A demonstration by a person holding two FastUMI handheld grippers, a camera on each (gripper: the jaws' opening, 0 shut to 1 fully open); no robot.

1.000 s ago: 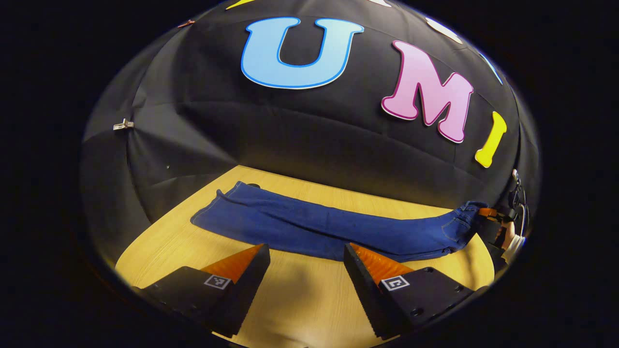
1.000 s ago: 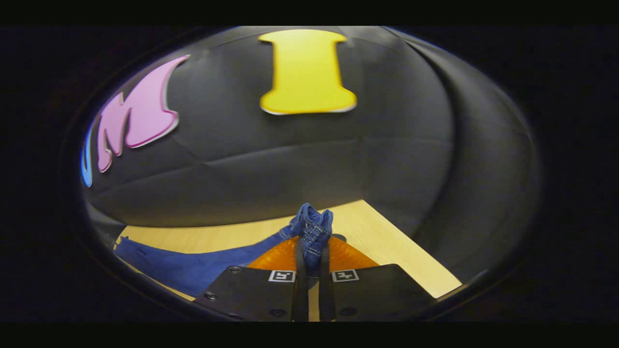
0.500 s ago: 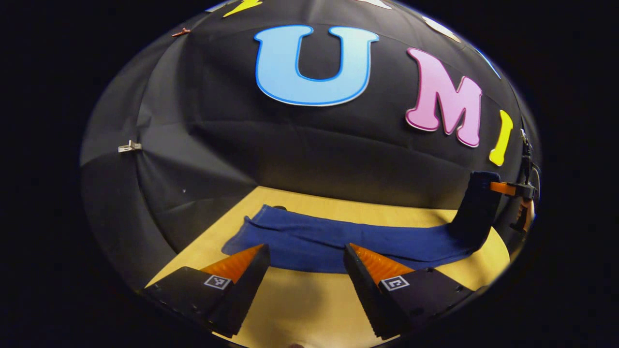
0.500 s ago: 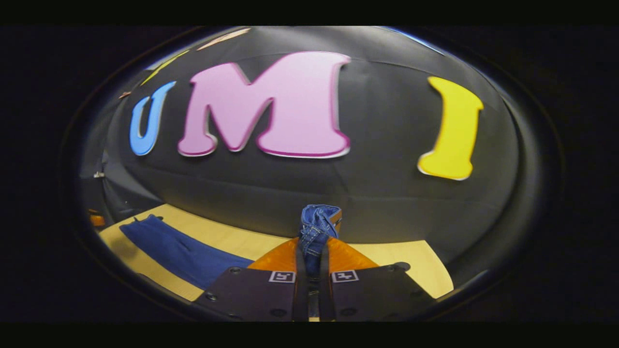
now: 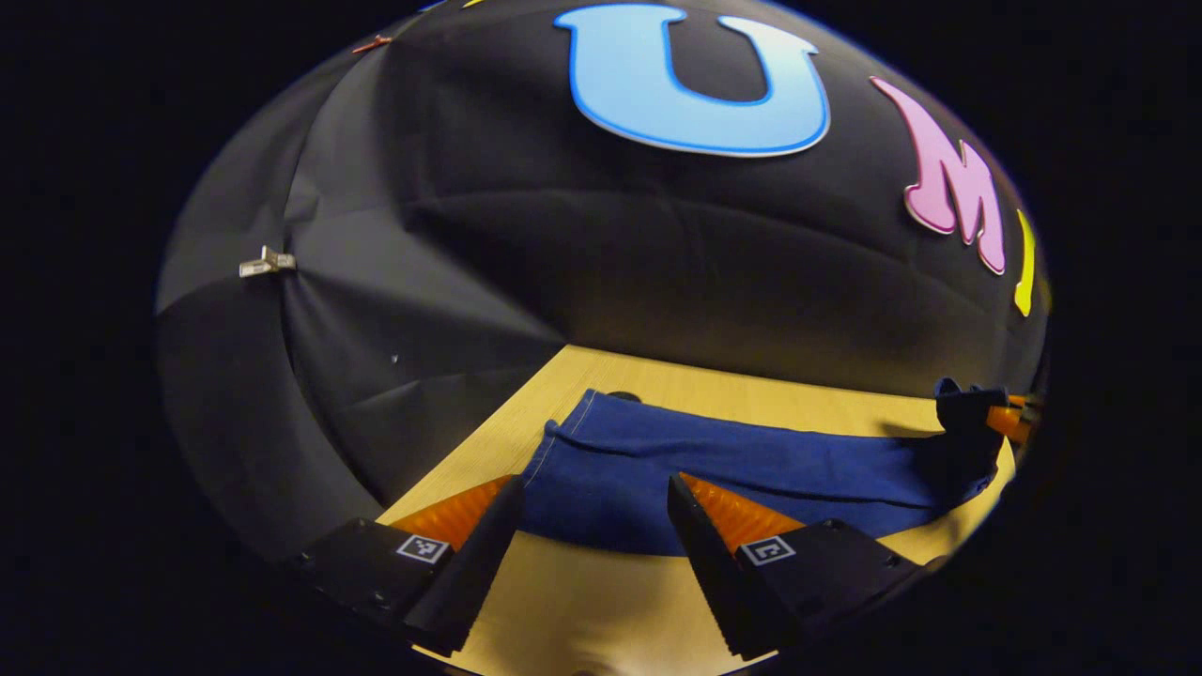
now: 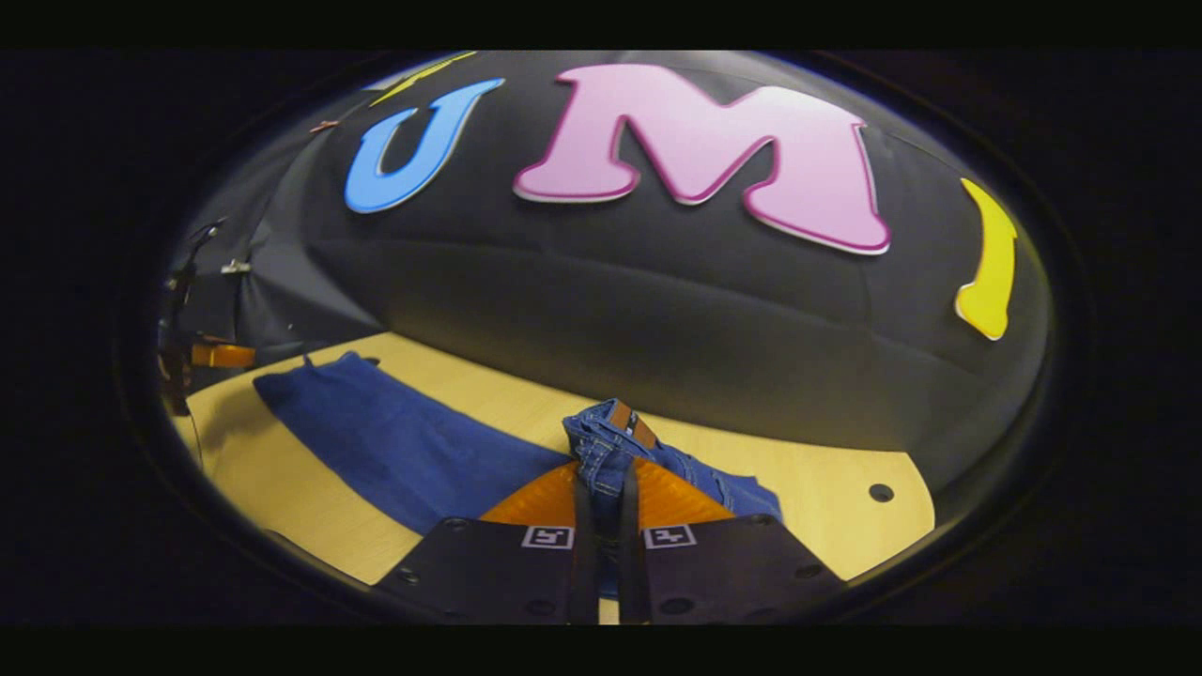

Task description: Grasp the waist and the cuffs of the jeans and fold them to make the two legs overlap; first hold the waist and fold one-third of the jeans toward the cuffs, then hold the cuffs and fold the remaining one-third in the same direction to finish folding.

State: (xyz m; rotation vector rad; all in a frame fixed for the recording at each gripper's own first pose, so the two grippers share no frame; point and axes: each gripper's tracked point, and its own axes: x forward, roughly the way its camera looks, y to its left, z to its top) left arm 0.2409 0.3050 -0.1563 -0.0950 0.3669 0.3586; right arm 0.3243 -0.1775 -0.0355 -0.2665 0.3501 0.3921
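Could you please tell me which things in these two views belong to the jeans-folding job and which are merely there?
Part of the job:
- jeans, legs lying along the table
- waist, clamped in the right tool
- cuffs, just ahead of the open left tool

Merely there:
- wooden table
- hole in the table
- metal clip on the booth wall

Light wooden table [image 5: 601,610], small round hole [image 6: 881,492], metal clip [image 5: 266,264]
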